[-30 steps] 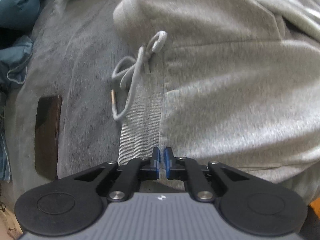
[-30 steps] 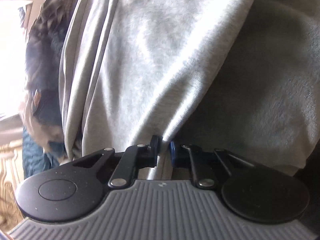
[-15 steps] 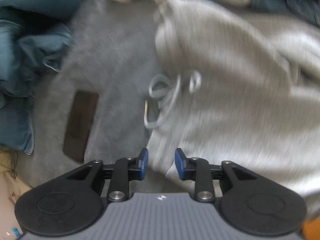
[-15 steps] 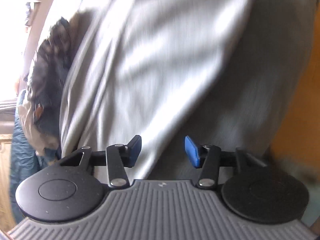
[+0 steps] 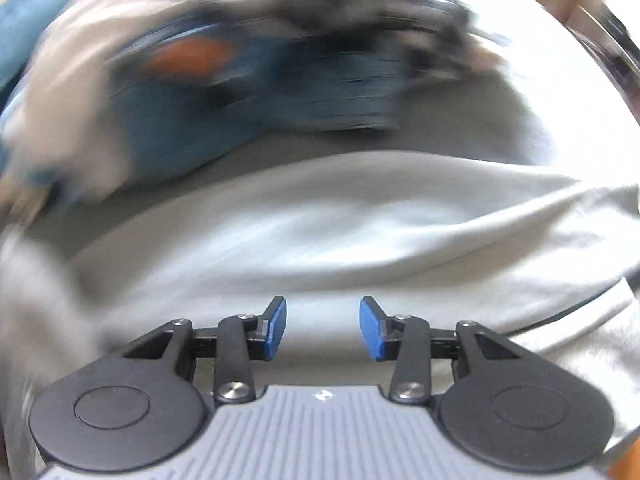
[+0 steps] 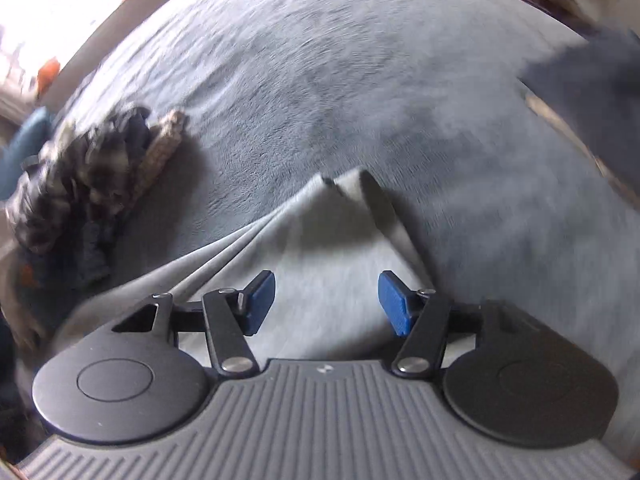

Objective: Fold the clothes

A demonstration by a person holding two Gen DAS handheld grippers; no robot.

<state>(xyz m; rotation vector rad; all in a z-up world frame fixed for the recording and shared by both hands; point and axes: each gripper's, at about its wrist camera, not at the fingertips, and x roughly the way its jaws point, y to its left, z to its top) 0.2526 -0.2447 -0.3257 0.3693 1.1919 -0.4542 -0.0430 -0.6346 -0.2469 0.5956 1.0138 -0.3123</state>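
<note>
Light grey sweatpants (image 5: pixel 340 224) lie spread on a grey blanket, filling the lower half of the blurred left wrist view. My left gripper (image 5: pixel 322 327) hovers over them, its jaws opening, with only cloth far below showing between the blue pads (image 5: pixel 274 328). In the right wrist view a pointed corner of the same grey garment (image 6: pixel 320 232) reaches up between my right gripper (image 6: pixel 326 302), whose jaws are also opening and hold nothing. The pads (image 6: pixel 394 302) press on no cloth.
A heap of blue and dark clothes with an orange patch (image 5: pixel 260 80) lies beyond the sweatpants. A dark patterned garment (image 6: pixel 84 176) sits left on the grey blanket (image 6: pixel 340 80). Another dark cloth (image 6: pixel 592 80) lies at the right edge.
Both grippers let go of the sweatpants and opened. Both swung away fast: the left now faces the clothes heap, the right has rolled and looks across the blanket.
</note>
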